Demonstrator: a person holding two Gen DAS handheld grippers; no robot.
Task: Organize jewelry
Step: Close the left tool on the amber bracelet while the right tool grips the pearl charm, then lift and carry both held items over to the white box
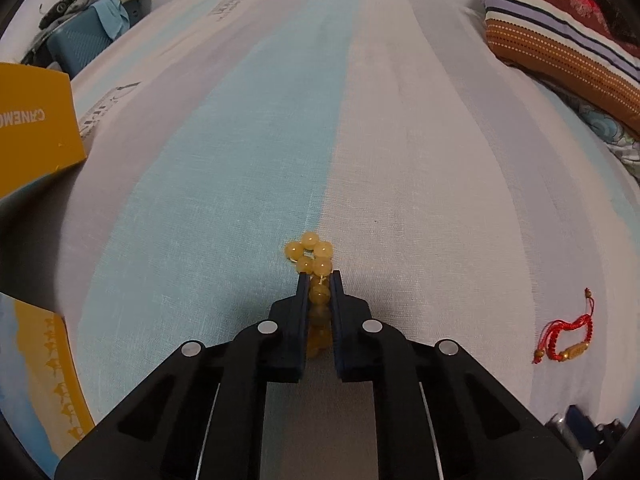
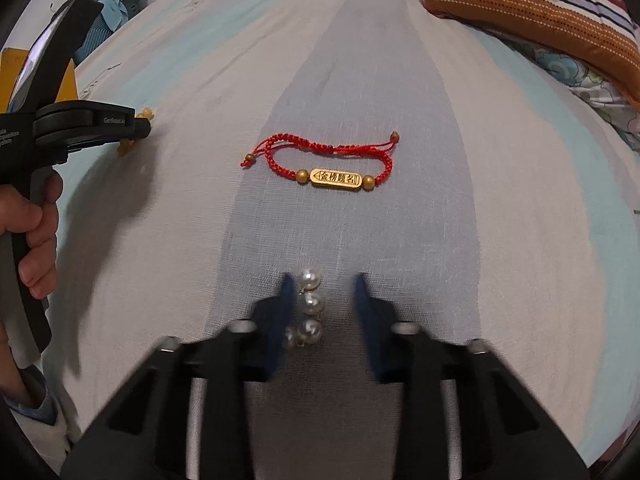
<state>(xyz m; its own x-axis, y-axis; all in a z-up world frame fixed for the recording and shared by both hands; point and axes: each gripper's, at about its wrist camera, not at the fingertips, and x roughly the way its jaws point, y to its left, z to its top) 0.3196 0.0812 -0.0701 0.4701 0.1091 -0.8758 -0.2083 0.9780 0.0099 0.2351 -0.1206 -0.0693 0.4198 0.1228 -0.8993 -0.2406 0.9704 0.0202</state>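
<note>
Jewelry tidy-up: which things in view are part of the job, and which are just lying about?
Job: yellow bead bracelet; red cord bracelet; pearls.
Lying about: striped pillow; blue case.

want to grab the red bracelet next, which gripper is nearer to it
Right. The red bracelet lies just ahead of the right gripper, beyond the pearls. The left gripper, shut on the yellow bead bracelet, sits farther off to the side.
</note>
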